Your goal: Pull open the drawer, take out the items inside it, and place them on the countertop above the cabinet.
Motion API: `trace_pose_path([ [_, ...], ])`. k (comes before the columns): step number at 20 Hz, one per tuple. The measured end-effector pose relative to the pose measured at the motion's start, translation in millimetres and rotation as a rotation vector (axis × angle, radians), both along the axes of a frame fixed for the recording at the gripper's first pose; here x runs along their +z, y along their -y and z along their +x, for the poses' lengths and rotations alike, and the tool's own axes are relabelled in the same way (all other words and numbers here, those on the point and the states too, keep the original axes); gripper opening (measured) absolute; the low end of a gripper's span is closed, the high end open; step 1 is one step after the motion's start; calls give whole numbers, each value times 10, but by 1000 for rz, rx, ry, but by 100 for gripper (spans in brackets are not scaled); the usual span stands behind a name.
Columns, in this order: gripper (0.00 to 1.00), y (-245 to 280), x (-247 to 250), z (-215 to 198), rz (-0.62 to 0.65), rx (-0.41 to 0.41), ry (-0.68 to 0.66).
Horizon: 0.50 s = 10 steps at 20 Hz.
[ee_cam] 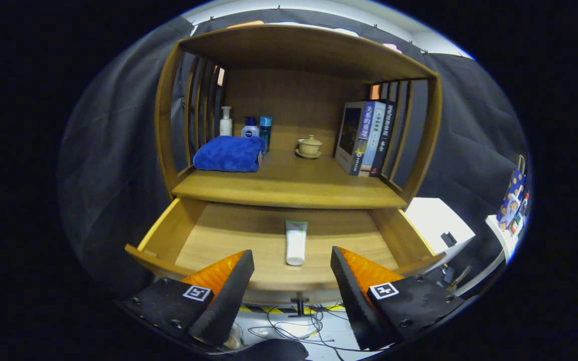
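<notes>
- Through the gripper view I see my gripper [292, 260] with its fingers spread wide apart and holding nothing; they hang in front of the drawer's front edge.
- The drawer [219, 235] of the wooden cabinet [168, 125] is pulled out, so its pale floor lies open to me.
- One tube [296, 242], white with a green end, lies flat on the drawer floor, pointing from the cabinet towards me. Its near end sits just ahead of the fingers and between them, touching neither.
- The countertop [289, 183] above the drawer runs under a hooded shelf with slatted sides.
- On the countertop's left side lies a folded blue towel [229, 154]. Behind it, against the back panel, stand a white pump bottle [226, 122], a dark blue-capped bottle [250, 128] and a teal bottle [266, 130], close together.
- Near the middle of the countertop sits a lidded tea cup [310, 145] on a saucer.
- On the right, a row of books [367, 138] stands upright, leaning lightly against the slats.
- Below the drawer front I see a knob [298, 303], and cables [289, 326] on the light floor beneath.
</notes>
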<state>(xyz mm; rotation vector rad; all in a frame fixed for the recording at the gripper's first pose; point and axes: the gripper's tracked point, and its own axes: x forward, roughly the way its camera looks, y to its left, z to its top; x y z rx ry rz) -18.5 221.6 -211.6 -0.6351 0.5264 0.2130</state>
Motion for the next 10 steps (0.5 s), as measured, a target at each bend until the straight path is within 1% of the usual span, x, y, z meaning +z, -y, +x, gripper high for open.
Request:
trace_pose_path([
  [3, 99, 53, -205, 499, -51, -59, -77],
  [6, 99, 204, -499, 863, -118, -132, -178],
  [10, 99, 363, -971, 1021, -153, -219, -327],
])
